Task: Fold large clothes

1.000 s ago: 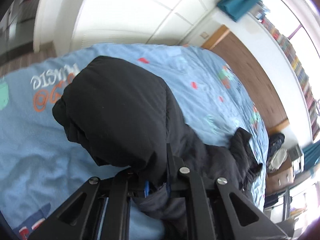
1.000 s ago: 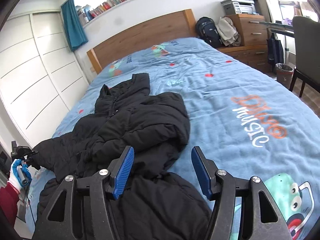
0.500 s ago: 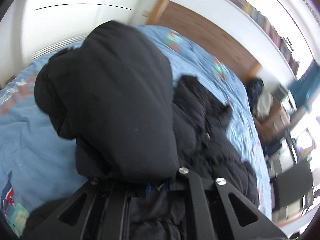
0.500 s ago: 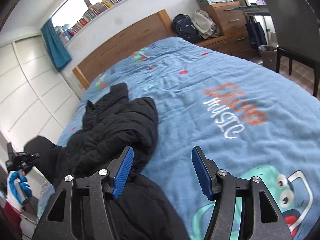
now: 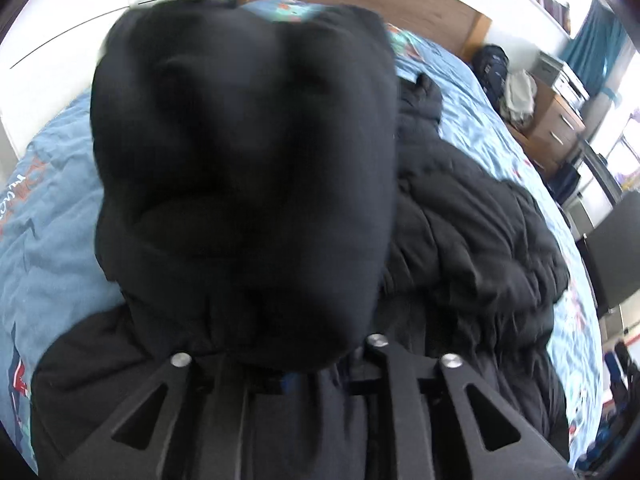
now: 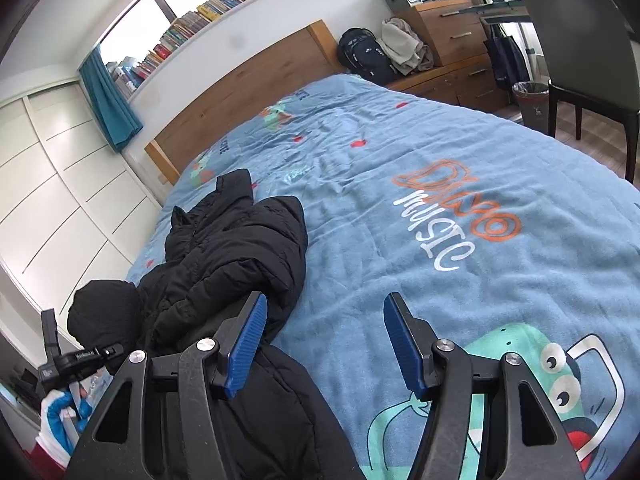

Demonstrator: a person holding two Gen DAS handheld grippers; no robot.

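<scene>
A black puffer jacket [image 6: 224, 256] lies crumpled along the left side of the blue bed cover [image 6: 440, 160]. My left gripper [image 6: 116, 350] holds a bunched end of the jacket [image 5: 240, 160] lifted over the rest of the jacket [image 5: 472, 240]. The fabric hides its fingertips, and its jaws are opening with the cloth still between them. My right gripper [image 6: 324, 340] is open and empty, low over the bed, with the jacket's near part under its left finger.
A wooden headboard [image 6: 248, 92] stands at the far end and white wardrobe doors [image 6: 48, 200] on the left. To the right are a dresser [image 6: 448, 28], backpack [image 6: 364, 56], bin [image 6: 532, 100] and dark chair [image 6: 580, 40]. A gloved hand [image 6: 60, 416] grips the left tool.
The left gripper swung the bunched jacket end across over the rest of the jacket, rolling to face the headboard. The right gripper shifted slightly and stayed open.
</scene>
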